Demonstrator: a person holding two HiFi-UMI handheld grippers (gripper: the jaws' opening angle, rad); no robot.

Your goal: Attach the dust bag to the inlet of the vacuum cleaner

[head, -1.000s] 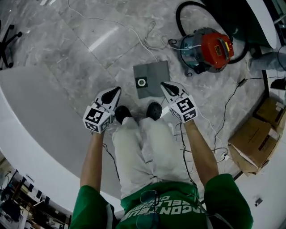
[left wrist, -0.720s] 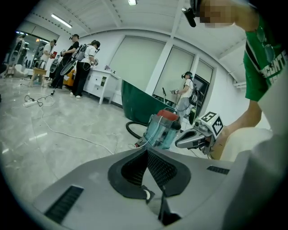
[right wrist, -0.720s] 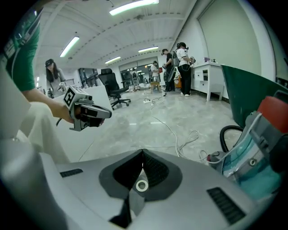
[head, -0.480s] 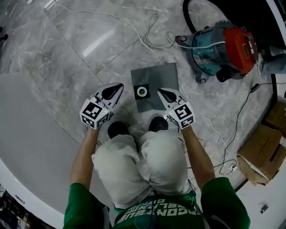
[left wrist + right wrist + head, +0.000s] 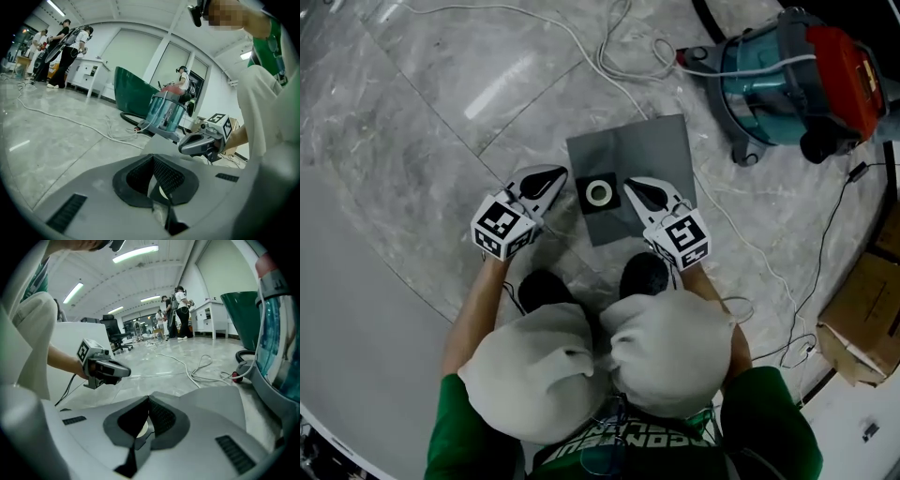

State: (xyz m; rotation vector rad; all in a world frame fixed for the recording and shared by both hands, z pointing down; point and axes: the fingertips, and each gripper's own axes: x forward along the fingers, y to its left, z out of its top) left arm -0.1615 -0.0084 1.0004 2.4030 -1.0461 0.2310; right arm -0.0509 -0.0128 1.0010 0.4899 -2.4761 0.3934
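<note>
Grey marble floor (image 5: 441,141), flat dust bag (image 5: 652,155) near vacuum cleaner (image 5: 787,66), left gripper (image 5: 553,174) and right gripper (image 5: 630,186) both closed, empty.

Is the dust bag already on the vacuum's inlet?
No, the dust bag lies flat on the floor, apart from the vacuum cleaner.
</note>
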